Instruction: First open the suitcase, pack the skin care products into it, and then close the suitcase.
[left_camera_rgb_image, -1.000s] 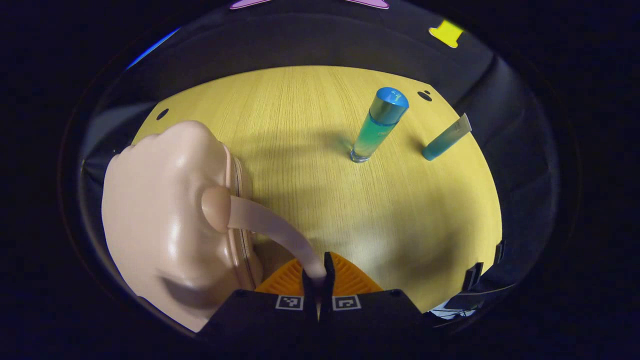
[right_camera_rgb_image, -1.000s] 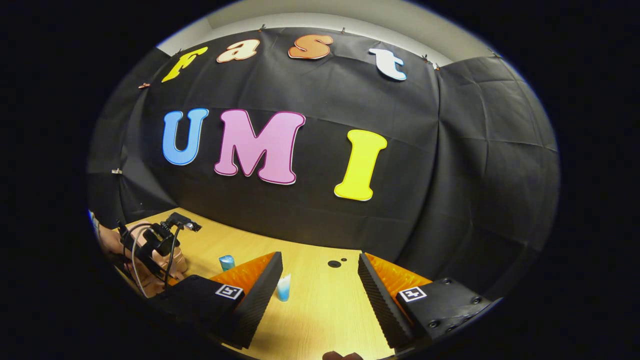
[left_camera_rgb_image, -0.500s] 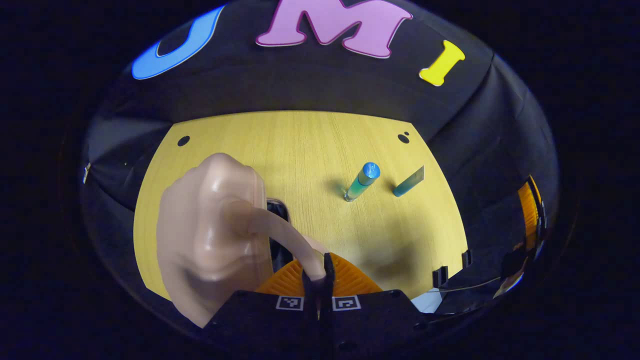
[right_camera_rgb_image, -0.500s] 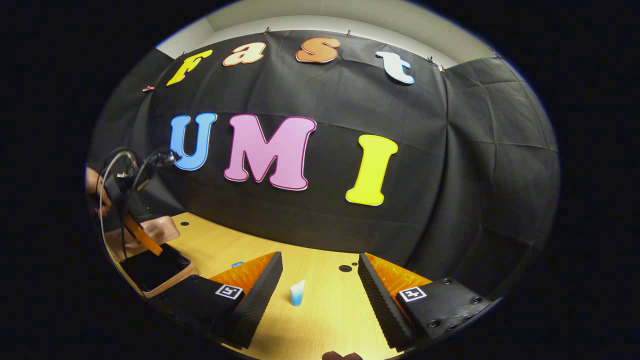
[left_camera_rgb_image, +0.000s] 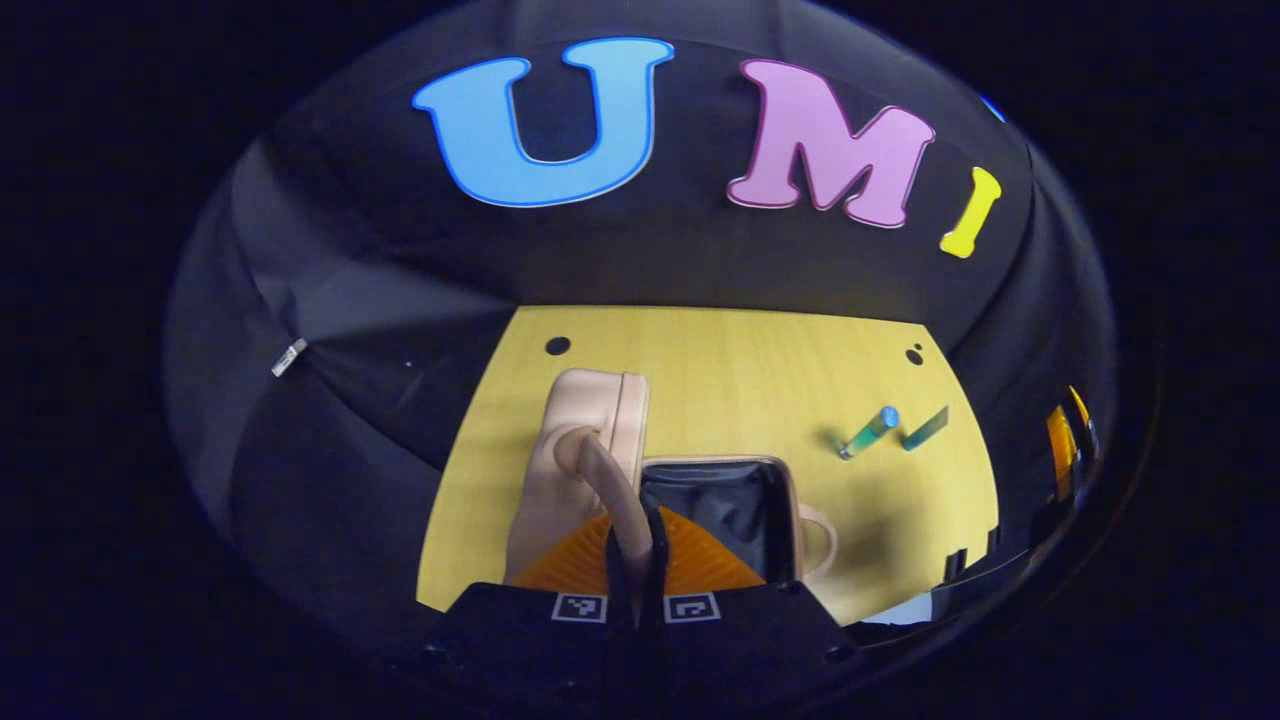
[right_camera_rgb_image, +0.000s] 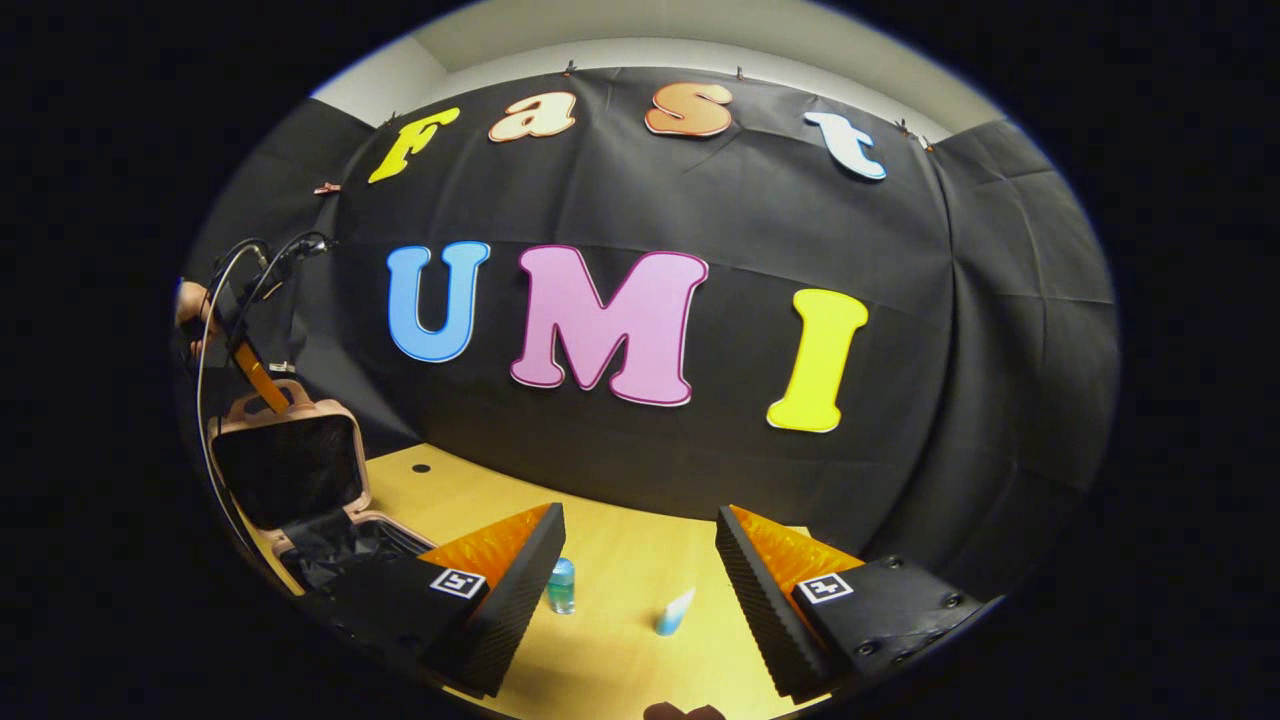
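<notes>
Suitcase (left_camera_rgb_image: 590, 450): small, pink, hard-shelled; stands open on the yellow wood-grain desk (left_camera_rgb_image: 740, 350), lower centre of the left gripper view. Lid raised upright at the left of the base; base lined in dark fabric (left_camera_rgb_image: 715, 505), its own loop handle at the right edge. In the right gripper view the suitcase (right_camera_rgb_image: 290, 470) sits at the far left of the frame, lid up, dark lining facing the camera.

Lid handle (left_camera_rgb_image: 605, 480): pink strap curving from the lid's outer face down into the bottom centre of the left gripper view.

Left gripper (left_camera_rgb_image: 637, 560): bottom centre of its own view, fingers drawn together and clamped on the lid handle. Seen also at the upper left of the right gripper view (right_camera_rgb_image: 250, 370), above the lid, held by a hand (right_camera_rgb_image: 190, 305), with cables looping off it.

Right gripper (right_camera_rgb_image: 640, 590): bottom of its own view, fingers (right_camera_rgb_image: 520, 590) spread wide apart, holding nothing, above the desk (right_camera_rgb_image: 610, 670).

Bottle (left_camera_rgb_image: 868, 432): blue-green with blue cap, upright on the desk, right of the suitcase; in the right gripper view (right_camera_rgb_image: 561, 585) just beside the left-hand finger.

Tube (left_camera_rgb_image: 925, 428): blue-green, standing just right of the bottle; in the right gripper view (right_camera_rgb_image: 675, 612) it shows between the two fingers, farther back on the desk.
</notes>
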